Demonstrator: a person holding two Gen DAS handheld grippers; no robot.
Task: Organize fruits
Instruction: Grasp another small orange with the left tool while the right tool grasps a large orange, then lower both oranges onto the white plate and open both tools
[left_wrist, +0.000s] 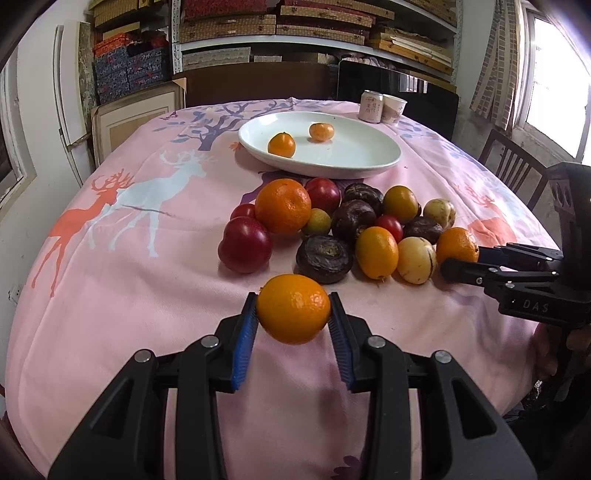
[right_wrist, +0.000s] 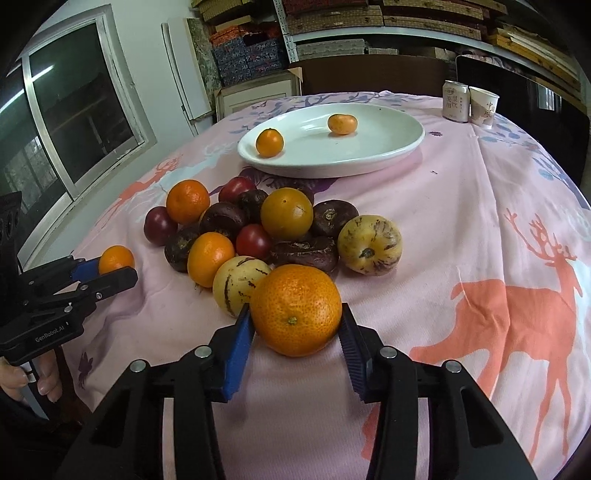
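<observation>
Fruit sits in both my tools. In my left wrist view a smooth, glossy orange (left_wrist: 293, 309) is pinched between the blue ribbed pads (left_wrist: 245, 341) of my left gripper (left_wrist: 293, 321), raised a little above the pink deer-print tablecloth (left_wrist: 110, 295). In my right wrist view my right gripper (right_wrist: 297, 325) is clamped on a larger mandarin (right_wrist: 295, 309), deep orange with a pebbled skin and a small green stem scar facing me; it sits at the near edge of the fruit pile (right_wrist: 258, 229), touching a pale yellow striped fruit (right_wrist: 240, 282).

The pile mixes orange citrus, dark red plums, blackish-brown flattened fruits and cream ones streaked purple, all bunched together in the middle of the cloth. Beyond it a white oval plate (right_wrist: 388, 155) holds two small mandarins, well apart from each other.

Writing I can read: "GenRobot.AI" on the left tool's body seen from the right, and "DAS" on the right tool seen from the left. A pink can (right_wrist: 456, 100) and a paper cup (right_wrist: 483, 106) at the far edge carry Chinese characters too small for me to make out.

Both tools reach forward low over the table, nearly level, one from each side of the pile. Fingers of the left hand (right_wrist: 33, 380) wrap the handle below the tool.
</observation>
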